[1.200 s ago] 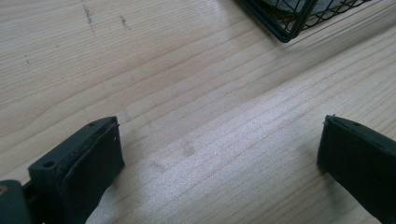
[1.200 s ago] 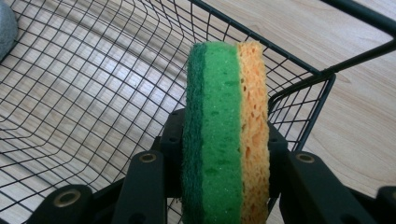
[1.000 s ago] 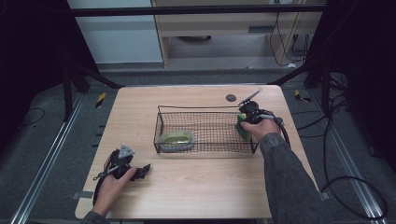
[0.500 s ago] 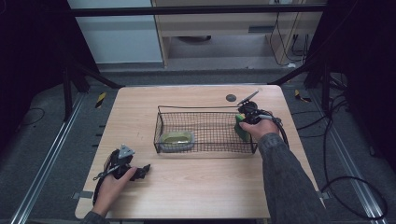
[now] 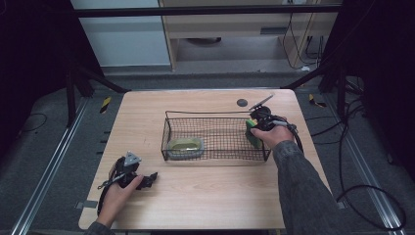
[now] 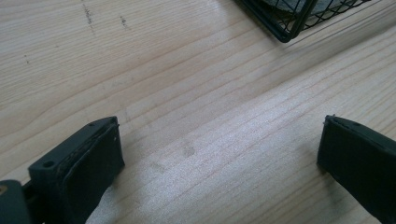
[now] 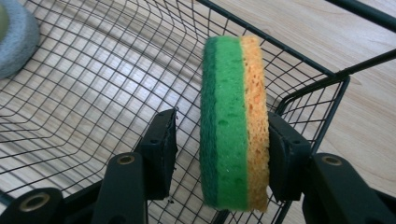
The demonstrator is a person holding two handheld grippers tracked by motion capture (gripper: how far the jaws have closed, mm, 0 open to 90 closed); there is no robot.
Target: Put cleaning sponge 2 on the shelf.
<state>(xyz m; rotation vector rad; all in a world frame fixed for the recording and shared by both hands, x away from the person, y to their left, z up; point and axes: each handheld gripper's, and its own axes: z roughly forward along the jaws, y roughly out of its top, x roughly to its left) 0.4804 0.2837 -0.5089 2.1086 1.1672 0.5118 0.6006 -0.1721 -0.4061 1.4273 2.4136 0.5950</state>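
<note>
A wooden table [image 5: 205, 196] is seen from above, with a black wire basket [image 5: 215, 117] set at its middle. Just beyond the left gripper [image 5: 147, 180], which is rested on the bare tabletop with its jaws spread wide and nothing between them, one corner of the basket is caught. Inside the basket's near right corner the right gripper [image 7: 222, 149] is held – its jaws have just been opening. A green-and-yellow sponge [image 7: 235, 121] is stood on edge between them: its yellow face is set against the right-hand pad, while a gap is shown between its green face and the left-hand pad. Farther along the basket, to the gripper's upper left, a grey-rimmed dish [image 7: 16, 37] is glimpsed.
</note>
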